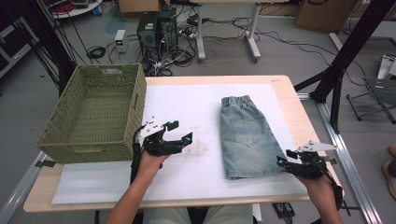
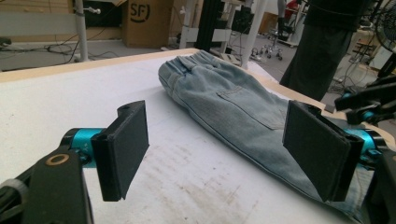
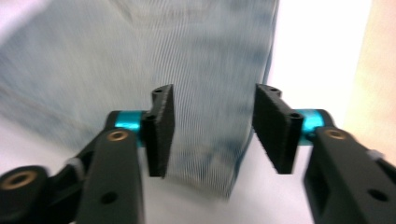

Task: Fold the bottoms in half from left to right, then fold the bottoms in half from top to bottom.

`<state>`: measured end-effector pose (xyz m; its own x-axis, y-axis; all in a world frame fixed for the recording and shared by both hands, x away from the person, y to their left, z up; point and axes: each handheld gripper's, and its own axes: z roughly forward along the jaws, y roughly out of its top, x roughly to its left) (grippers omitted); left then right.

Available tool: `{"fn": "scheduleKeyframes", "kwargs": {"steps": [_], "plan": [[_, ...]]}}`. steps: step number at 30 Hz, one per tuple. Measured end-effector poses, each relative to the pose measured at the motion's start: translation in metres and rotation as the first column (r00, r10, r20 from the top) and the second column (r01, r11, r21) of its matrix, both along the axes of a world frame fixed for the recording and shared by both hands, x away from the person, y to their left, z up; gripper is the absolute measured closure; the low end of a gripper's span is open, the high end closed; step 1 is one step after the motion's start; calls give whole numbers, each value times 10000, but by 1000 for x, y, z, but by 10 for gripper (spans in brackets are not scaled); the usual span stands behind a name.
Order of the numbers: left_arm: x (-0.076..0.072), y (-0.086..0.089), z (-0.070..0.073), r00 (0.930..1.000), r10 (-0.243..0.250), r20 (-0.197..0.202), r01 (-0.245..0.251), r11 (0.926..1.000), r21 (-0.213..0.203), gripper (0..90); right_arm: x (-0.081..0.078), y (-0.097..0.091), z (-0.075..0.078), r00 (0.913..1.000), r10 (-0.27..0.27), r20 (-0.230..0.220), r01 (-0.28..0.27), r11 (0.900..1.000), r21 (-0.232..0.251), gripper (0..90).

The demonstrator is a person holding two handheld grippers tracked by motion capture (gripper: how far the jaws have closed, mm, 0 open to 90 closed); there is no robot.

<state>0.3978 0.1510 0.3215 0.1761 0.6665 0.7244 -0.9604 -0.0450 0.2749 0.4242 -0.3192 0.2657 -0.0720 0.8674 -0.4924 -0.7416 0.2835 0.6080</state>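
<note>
A pair of folded denim shorts (image 1: 245,137) is laid flat on the white mat (image 1: 187,100) that covers the wooden table (image 1: 289,100), with the waistband turned toward the far edge and the hem toward the person. The right gripper (image 1: 286,158) is held just off the near right corner of the shorts, its jaws pointed at the hem. In the right gripper view the right gripper (image 3: 212,128) is seen with its jaws spread apart, and the corner of the shorts (image 3: 154,60) lies beyond and below the gap between them; nothing is pinched, and no contact between pads and cloth can be made out. The left gripper (image 1: 180,131) is held over bare mat to the left of the shorts, apart from them, with the green woven basket (image 1: 95,112) just beside it on its outer side. In the left gripper view the left gripper (image 2: 217,149) is shown with its jaws spread wide and nothing between them; the shorts (image 2: 233,112) stretch ahead of it and toward its right jaw, and the right gripper (image 2: 369,105) is glimpsed past that jaw.
</note>
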Motion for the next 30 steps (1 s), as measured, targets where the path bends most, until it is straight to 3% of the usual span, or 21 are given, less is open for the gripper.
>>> {"fn": "scheduleKeyframes", "kwargs": {"steps": [3, 7, 12, 22, 30], "plan": [[-3, -5, 4, 10000, 19, 72, -19, 10000, -67, 178, -12, 1, 12, 9987, 182, 472, -197, 9993, 330, 309], [-6, -14, 8, 9999, 95, 74, -95, 10000, -5, 178, -18, 1, 31, 9971, 214, 729, -244, 9989, 409, 280], [-7, -19, 11, 10000, 96, -22, -96, 9999, 36, 178, -16, 3, 48, 9975, 360, 609, -385, 9985, 400, 279], [-4, -27, 16, 9997, 3, -258, -1, 10000, 66, 178, -17, 4, 54, 9964, 462, 711, -490, 9981, 383, 279], [3, -48, 22, 9960, 69, -888, -13, 9980, 625, 195, -13, 2, 58, 9975, 375, 593, -408, 9977, 546, 281]]}}
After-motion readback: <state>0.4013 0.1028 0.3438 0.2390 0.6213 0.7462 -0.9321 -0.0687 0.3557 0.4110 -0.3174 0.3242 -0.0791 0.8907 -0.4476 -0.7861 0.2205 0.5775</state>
